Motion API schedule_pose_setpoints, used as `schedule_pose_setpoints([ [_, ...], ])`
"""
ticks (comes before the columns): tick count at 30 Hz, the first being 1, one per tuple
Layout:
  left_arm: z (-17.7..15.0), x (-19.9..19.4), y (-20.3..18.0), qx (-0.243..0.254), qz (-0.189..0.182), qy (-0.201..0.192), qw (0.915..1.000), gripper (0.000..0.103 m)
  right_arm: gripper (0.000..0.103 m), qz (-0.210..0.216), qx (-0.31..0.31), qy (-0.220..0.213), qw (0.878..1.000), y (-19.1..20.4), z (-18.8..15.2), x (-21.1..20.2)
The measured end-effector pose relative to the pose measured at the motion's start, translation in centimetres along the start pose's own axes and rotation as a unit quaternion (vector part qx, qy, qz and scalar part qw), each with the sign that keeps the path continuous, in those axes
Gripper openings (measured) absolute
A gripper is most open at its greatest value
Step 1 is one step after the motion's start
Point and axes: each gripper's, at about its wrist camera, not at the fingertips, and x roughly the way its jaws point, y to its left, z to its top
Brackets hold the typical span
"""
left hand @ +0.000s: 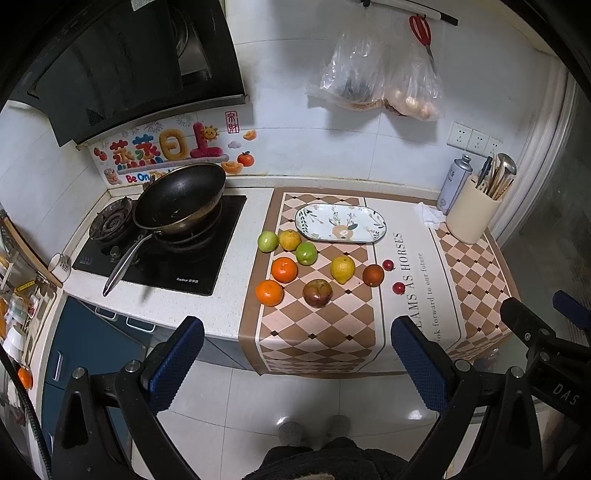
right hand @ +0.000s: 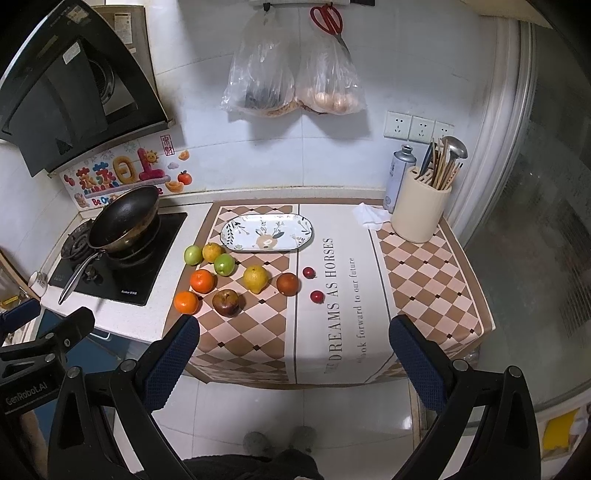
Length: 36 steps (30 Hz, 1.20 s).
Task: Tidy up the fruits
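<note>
Both claws hang back off the near edge of the desk, above the floor tiles. My left claw (left hand: 297,363) is released, jaws spread wide, nothing between the blue pads; my right claw (right hand: 293,363) is the same, released and empty. The fruits all lie loose on the checked mat (right hand: 255,332), none on the oval plate (right hand: 266,232), which sits at the far side of the mat with its floral face bare. Just near and left of the plate: a green fruit (right hand: 192,254), a yellow-orange citrus (right hand: 212,252) touching it, and a second green fruit (right hand: 224,264) touching the citrus. Nearer: an orange (right hand: 202,280), and a second orange (right hand: 186,302) at the mat's left border. A dark red apple (right hand: 226,302) lies right of the second orange, a lemon (right hand: 255,278) far-right of the apple, then a brownish-red round fruit (right hand: 287,284) just right of the lemon. Two small red fruits (right hand: 308,272) (right hand: 317,296) sit apart on the white lettered strip, one farther, one nearer. Left of the mat, a black wok (left hand: 179,201) rests tilted on the stove burner. At the far right corner, a cream utensil holder (right hand: 419,214) stands with a metal can (right hand: 399,177) behind it and a crumpled white tissue (right hand: 369,215) beside it. Two plastic bags (right hand: 291,77) and red scissors (right hand: 327,18) hang on the wall. My slippered feet show on the floor below.
</note>
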Motion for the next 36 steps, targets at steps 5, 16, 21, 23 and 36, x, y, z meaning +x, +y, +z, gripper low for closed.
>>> schedule_pose_setpoints([
  [5,-0.04,0.0,0.03,-0.001,0.0,-0.001,1.0,0.103,0.103,-0.001,0.0,-0.001,1.0,-0.05,-0.16,0.08],
  [16,-0.01,-0.02,0.16,-0.001,-0.001,-0.001,1.0,0.103,0.103,0.0,-0.001,-0.001,1.0,0.14,-0.1,-0.14],
  [21,0.22,-0.08,-0.11,-0.001,-0.002,-0.001,1.0,0.103,0.103,0.0,-0.001,-0.002,1.0,0.02,-0.02,-0.26],
  [23,0.31,-0.05,-0.26,-0.001,-0.001,-0.003,1.0,0.103,0.103,0.0,-0.001,-0.003,1.0,0.01,0.04,-0.28],
  [36,0.63,-0.7,-0.17,-0.002,-0.002,-0.002,1.0,0.103,0.103,0.001,-0.001,-0.003,1.0,-0.12,-0.21,-0.33],
])
